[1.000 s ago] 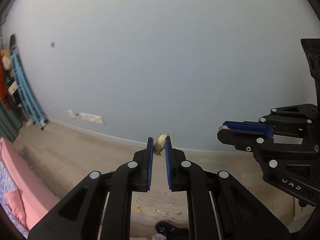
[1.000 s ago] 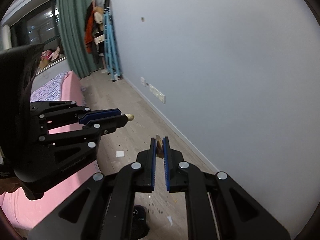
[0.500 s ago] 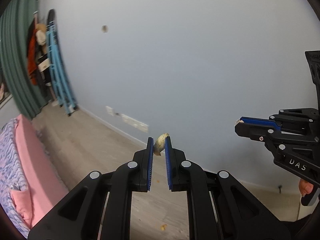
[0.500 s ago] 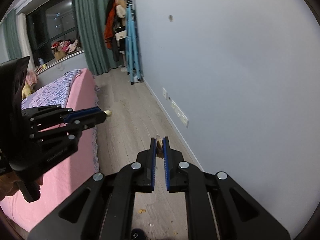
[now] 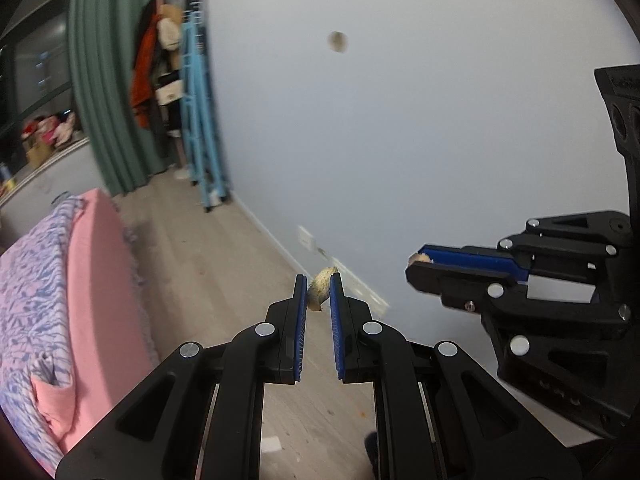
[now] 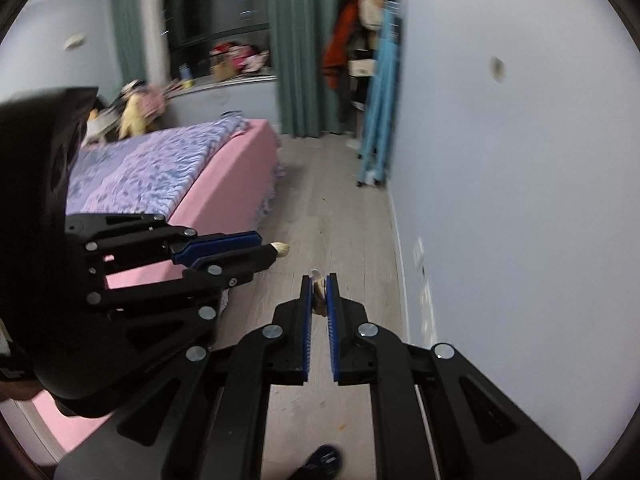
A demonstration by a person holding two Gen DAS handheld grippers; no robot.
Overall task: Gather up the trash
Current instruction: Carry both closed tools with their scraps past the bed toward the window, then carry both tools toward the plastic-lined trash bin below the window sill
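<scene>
Gripper pairs carry the haul: the left gripper (image 5: 319, 294) pinches a tan scrap of trash (image 5: 320, 293), the right gripper (image 6: 319, 295) another scrap (image 6: 319, 292), both held clear above the floor (image 6: 340, 224) beside the bed's (image 6: 224, 188) edge, likely bound for disposal. No bin is visible; motion blur obscures each scrap's nature.

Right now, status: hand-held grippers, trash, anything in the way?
Left hand-held gripper shut on peel. Right hand-held gripper shut on scrap. No bin in view.

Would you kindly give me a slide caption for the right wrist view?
Both tools, right and left, each pinch a scrap of trash above wooden floor beside a pink bed.
</scene>
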